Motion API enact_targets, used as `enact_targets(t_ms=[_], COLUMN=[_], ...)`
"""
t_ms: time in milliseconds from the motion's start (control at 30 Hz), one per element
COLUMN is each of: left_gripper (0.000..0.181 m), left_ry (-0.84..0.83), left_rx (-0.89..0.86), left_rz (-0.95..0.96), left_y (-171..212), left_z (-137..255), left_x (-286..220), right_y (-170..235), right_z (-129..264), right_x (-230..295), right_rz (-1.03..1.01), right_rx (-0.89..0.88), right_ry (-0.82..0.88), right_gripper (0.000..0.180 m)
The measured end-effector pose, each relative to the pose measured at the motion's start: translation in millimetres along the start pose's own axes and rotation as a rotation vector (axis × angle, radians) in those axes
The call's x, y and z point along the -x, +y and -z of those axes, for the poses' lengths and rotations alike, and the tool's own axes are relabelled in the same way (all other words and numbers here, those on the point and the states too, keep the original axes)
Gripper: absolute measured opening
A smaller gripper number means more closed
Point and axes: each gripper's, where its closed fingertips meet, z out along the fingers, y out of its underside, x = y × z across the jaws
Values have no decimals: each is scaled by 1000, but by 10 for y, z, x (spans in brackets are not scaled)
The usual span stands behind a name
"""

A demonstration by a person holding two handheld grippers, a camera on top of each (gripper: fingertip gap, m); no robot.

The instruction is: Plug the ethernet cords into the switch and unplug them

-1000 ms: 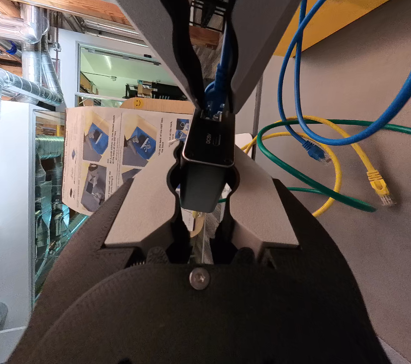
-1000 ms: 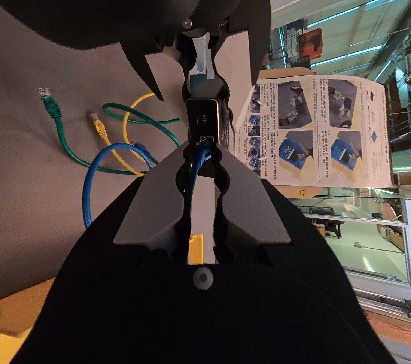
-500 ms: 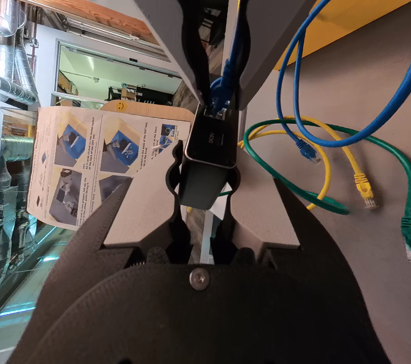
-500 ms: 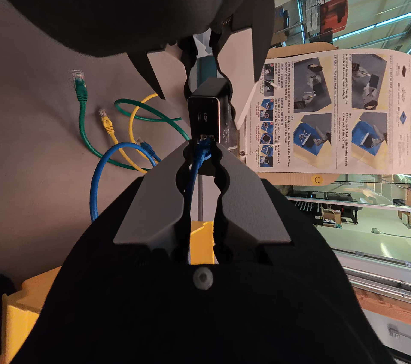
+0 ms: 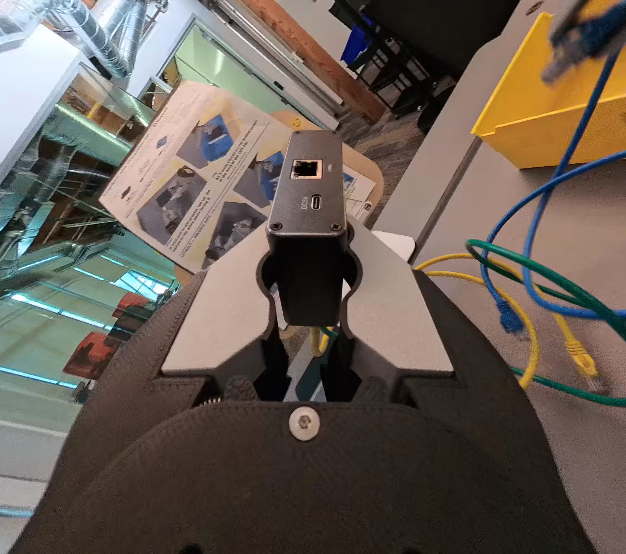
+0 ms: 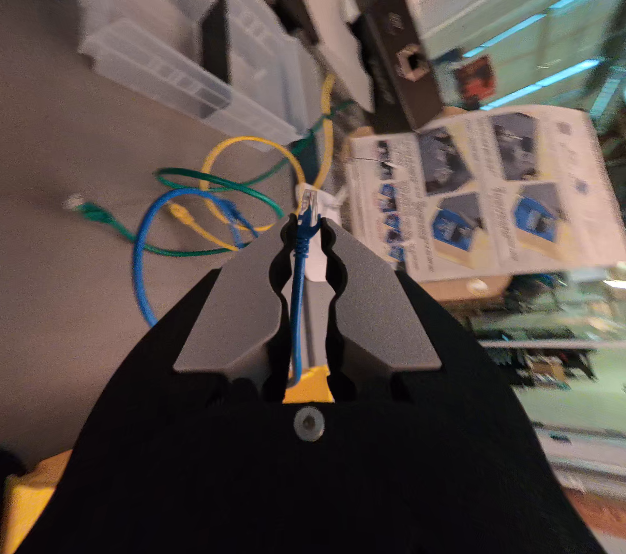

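Blue cord plug (image 6: 306, 222), a second ago in the switch (image 5: 310, 195), now out, right claw (image 6: 306, 223) clamped on it, left claw (image 5: 306, 261) gripping the switch.

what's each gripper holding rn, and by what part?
Left gripper is shut on the black switch, clamped across its lower body, port face up and empty. Right gripper is shut on the blue ethernet cord, pinched at the boot behind its plug.

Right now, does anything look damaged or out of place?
Nothing looks damaged. The left tool holds the switch, its port empty. The right tool grips the blue cord's plug. Green and yellow cords lie tangled on the table.
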Motion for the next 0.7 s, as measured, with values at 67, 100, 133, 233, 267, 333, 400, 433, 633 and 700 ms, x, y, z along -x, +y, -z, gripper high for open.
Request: enact_targets(t_ms=[67, 100, 133, 233, 267, 333, 400, 433, 633, 700], left_gripper=[33, 33, 34, 33, 33, 33, 33, 33, 33, 33], left_ry=[-25, -34, -39, -48, -55, -51, -43, -40, -20, 10], left_rx=[13, 13, 12, 3, 1, -7, -18, -22, -4, 3], left_rz=[6, 9, 15, 31, 36, 44, 53, 55, 62, 66], left_y=[-7, -21, -40, -101, -115, -140, -166, -177, -146, -107], left_z=[47, 77, 109, 213, 244, 290, 314, 320, 282, 256], left_x=[67, 93, 117, 175, 198, 215, 217, 214, 182, 149], right_y=[70, 119, 166, 308, 360, 457, 593, 712, 886, 844], right_z=[226, 386, 582, 1170, 1341, 1572, 1639, 1676, 2114, 2256], right_x=[-326, -495, -663, -931, -971, -956, -825, -814, -1112, -1178], right_rz=[-26, -51, -79, -162, -174, -208, -254, -280, -375, -361], right_rx=[-5, -4, -10, -43, -46, -45, -18, 21, -79, -135], right_ry=[162, 248, 338, 500, 537, 545, 464, 463, 689, 763], right_gripper=[13, 13, 13, 13, 13, 13, 13, 13, 13, 13])
